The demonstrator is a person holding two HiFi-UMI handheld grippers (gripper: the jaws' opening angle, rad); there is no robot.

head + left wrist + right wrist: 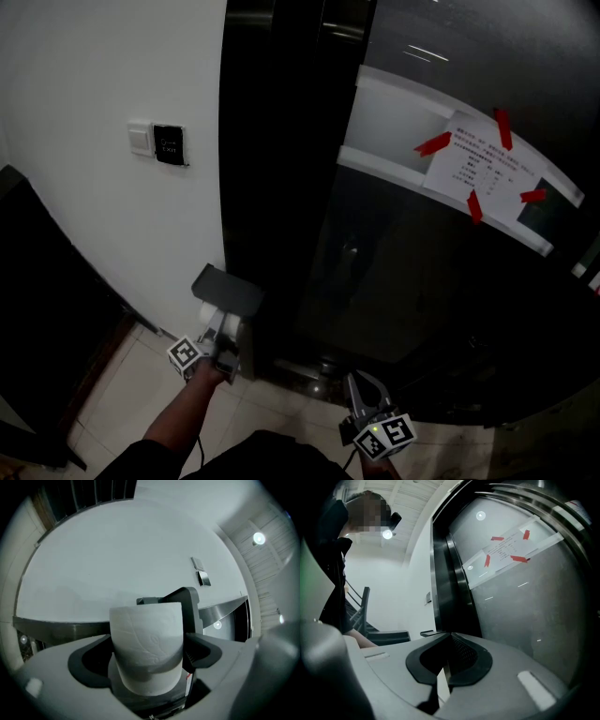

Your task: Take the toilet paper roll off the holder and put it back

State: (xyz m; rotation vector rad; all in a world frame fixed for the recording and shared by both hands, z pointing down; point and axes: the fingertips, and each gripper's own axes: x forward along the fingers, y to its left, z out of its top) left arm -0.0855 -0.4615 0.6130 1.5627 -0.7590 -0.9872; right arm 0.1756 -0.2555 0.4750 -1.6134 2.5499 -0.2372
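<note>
Starting at the left of the head view, a white wall [94,216] runs down to pale floor tiles [127,389], with a dark mass against its lower left edge. A light switch plate [141,138] and a dark panel [170,145] sit side by side high on the wall, well above everything else.

Lower, near the wall's right edge, hangs the dark grey holder [228,292]. The toilet paper roll [146,639] is right under its flap, and the left gripper [220,330] reaches up from below with its jaws clamped on the roll's two sides. In the left gripper view the roll stands upright between the pads, and the holder's flap rises just behind it and to its right. Whether the roll sits on the holder's bar or hangs free of it cannot be told. Bare wall lies open to the holder's left; on its right the black door frame [272,187] stands just beside it, leaving little room that way.

Further right, the right gripper [449,637] hangs low over the tiles, well apart from the holder, its jaws pressed together with nothing between them. Above it rises a dark glossy panel [422,281] that carries a white strip, and on this a paper notice [480,164] is fixed with red tape.
</note>
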